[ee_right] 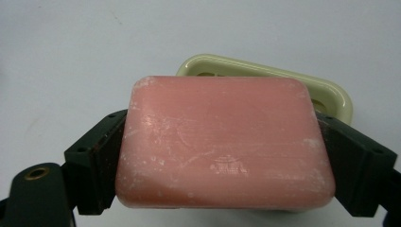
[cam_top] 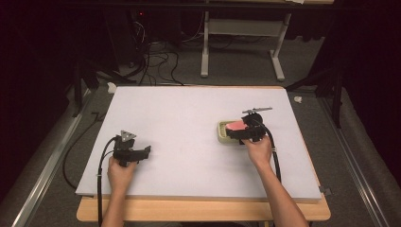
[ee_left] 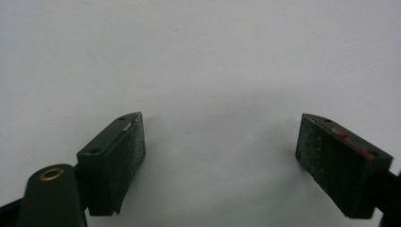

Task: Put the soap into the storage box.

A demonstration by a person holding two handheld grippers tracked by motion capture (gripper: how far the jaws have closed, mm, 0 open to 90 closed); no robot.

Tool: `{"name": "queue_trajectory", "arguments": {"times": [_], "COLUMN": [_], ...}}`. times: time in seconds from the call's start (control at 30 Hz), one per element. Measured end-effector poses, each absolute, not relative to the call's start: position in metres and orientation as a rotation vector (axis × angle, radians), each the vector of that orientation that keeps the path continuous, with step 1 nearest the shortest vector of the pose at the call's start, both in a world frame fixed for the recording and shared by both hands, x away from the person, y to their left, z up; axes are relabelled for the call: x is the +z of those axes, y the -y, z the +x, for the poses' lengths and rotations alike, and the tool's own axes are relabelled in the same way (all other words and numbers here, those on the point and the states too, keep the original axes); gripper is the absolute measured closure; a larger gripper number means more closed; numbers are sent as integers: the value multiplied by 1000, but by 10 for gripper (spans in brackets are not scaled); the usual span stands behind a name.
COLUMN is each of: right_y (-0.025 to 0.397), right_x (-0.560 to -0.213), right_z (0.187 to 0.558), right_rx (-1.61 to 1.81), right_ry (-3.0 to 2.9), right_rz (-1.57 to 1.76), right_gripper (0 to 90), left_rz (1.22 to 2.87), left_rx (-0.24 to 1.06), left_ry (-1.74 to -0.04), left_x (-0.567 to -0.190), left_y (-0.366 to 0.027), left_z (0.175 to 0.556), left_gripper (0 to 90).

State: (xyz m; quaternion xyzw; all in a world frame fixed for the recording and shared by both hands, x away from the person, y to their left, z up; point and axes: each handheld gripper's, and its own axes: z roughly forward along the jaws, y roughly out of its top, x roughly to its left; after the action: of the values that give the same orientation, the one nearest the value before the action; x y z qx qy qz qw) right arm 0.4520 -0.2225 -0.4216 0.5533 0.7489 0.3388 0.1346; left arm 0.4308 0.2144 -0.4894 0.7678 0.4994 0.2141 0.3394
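Observation:
A pink bar of soap [ee_right: 222,142] is clamped between the two black jaws of my right gripper [ee_right: 224,156], which is shut on it. The soap [cam_top: 236,126] hangs just over a cream soap dish [cam_top: 223,132] right of the table's middle; the dish's rim [ee_right: 265,71] peeks out behind the bar. Whether the soap touches the dish I cannot tell. My left gripper [cam_top: 147,151] rests low at the near left, held by a hand, open with nothing between its pads [ee_left: 127,151].
A white sheet [cam_top: 189,113] covers the wooden table, whose edge [cam_top: 203,210] runs along the front. Cables trail from both grippers off the near side. Beyond the table lie floor cables and a white frame's legs [cam_top: 204,47].

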Motion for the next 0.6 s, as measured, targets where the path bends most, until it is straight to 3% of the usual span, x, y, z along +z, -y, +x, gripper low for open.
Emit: {"name": "queue_trajectory", "arguments": {"times": [0.6], "right_y": [206], "right_x": [-432], "right_z": [476], "right_rx": [819], "right_ry": [-2159], "right_rz": [1672], "right_gripper": [135], "left_rz": [1999], "left_rx": [558], "left_ry": [-1300], "left_x": [-489], "left_y": [-214], "left_z": [431], "left_gripper": [172]}}
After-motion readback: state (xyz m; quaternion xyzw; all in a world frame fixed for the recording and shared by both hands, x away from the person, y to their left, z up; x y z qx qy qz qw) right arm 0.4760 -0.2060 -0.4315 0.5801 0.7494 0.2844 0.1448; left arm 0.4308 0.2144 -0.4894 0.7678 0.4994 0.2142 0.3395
